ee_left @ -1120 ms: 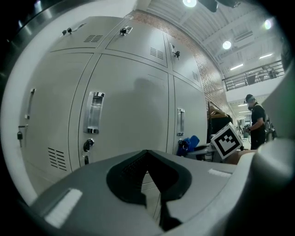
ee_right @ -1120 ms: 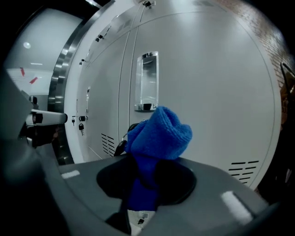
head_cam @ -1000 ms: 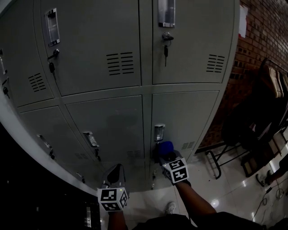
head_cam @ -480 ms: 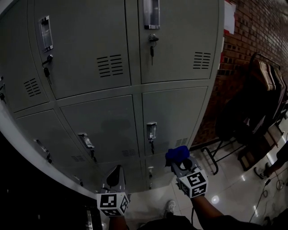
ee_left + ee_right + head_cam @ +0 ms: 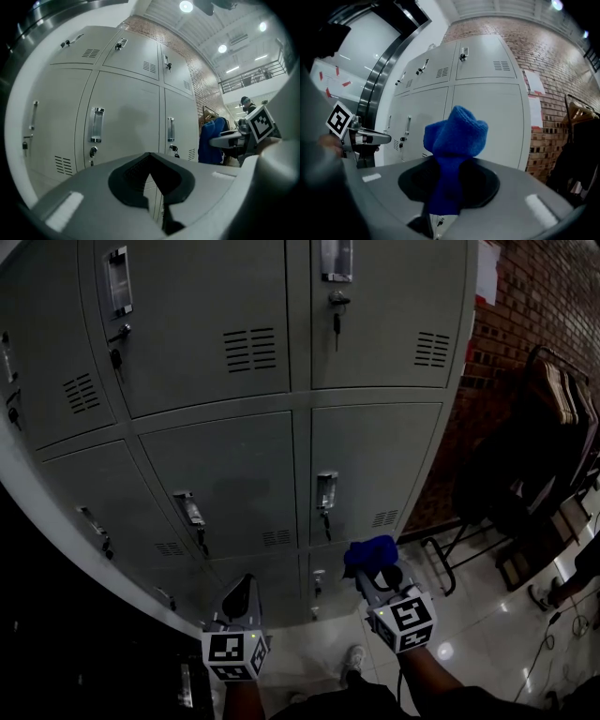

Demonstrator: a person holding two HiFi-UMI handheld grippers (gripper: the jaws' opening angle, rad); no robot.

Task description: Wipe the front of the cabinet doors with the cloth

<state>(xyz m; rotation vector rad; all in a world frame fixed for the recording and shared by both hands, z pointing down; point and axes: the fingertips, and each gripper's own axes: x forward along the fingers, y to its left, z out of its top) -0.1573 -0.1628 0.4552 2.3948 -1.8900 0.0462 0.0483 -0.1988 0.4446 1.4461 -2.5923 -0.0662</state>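
A: Head view first. What of the cabinet?

B: Across the upper and middle frame, a grey locker cabinet (image 5: pixel 300 420), all doors (image 5: pixel 225 474) shut, with keys (image 5: pixel 336 320) hanging from the top locks. At upper right, a brick wall (image 5: pixel 534 306). At lower right, a glossy floor (image 5: pixel 469 638).

A: And the tools?

B: At bottom, left of centre, the left gripper (image 5: pixel 244 587), pointed toward the low doors and carrying nothing. At bottom, right of centre, the right gripper (image 5: pixel 373 576), clamped on a blue cloth (image 5: pixel 368 552) bunched at its tip, in front of the lower right door. Cannot tell from here whether touching the door or just short of it.

A: Left gripper view?

B: Jaws pressed together at lower centre, with nothing between them. Doors with chrome handles (image 5: pixel 96 124) over the left and middle of the frame. At the right edge, the right gripper (image 5: pixel 234 138) with the cloth (image 5: pixel 211 140) hanging dark blue beside it.

A: Right gripper view?

B: Jaws closed on the cloth (image 5: pixel 454 140) at mid-frame, with a thick knot bulging above them and a tail running down into the gap. Behind it, doors at upper centre. At the left edge, the left gripper (image 5: pixel 370 138). On the right, brick wall with paper sheets (image 5: pixel 533 82) stuck on it.
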